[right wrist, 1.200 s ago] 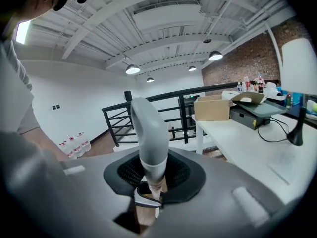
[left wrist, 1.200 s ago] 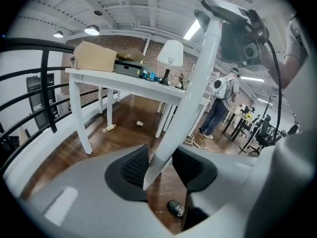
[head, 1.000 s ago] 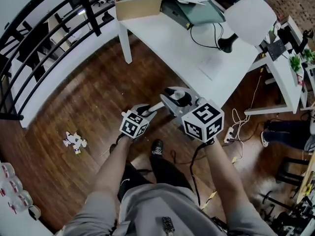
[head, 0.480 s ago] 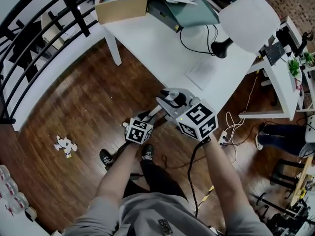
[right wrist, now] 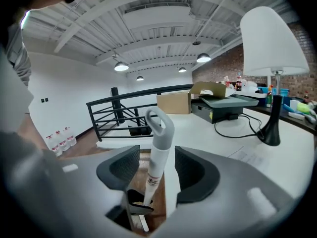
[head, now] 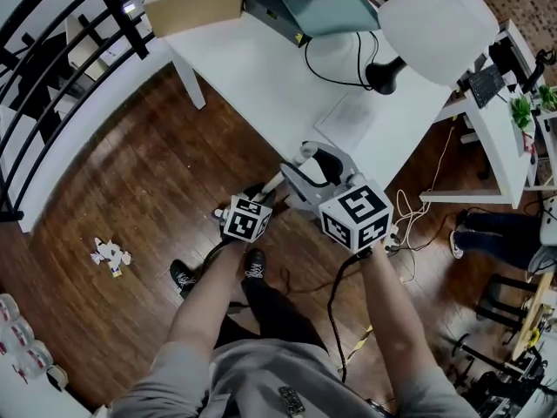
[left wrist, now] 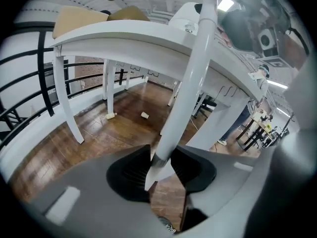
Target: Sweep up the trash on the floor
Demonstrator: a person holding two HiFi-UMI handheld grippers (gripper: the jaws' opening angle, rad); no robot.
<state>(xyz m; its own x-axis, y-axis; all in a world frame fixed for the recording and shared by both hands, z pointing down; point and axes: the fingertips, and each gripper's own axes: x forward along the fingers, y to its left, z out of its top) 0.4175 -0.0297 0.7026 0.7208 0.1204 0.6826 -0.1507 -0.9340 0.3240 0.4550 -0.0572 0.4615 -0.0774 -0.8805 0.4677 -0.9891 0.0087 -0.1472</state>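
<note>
The left claw [left wrist: 161, 158], its jaws lately closing, was found clamped on a white pole [left wrist: 193, 73]. The jaws of the right claw [right wrist: 156, 155] had just been opening and were noted apart, clear of the grey-looped handle [right wrist: 161, 128] between them. The trash [head: 109, 254] was recorded on the floor [head: 148, 172], well left of both claws. With only 1 grip made, a swing or slip of the pole against the bench [head: 252, 68] was judged possible.

Your right gripper [right wrist: 157, 171] is showing jaws that have just been opening, and a white handle [right wrist: 159, 148] with a grey loop is standing between them (upright, touching neither pad). Beyond, a white table [right wrist: 218, 133] is carrying a lamp [right wrist: 272, 48] and a cardboard box [right wrist: 173, 102].
</note>
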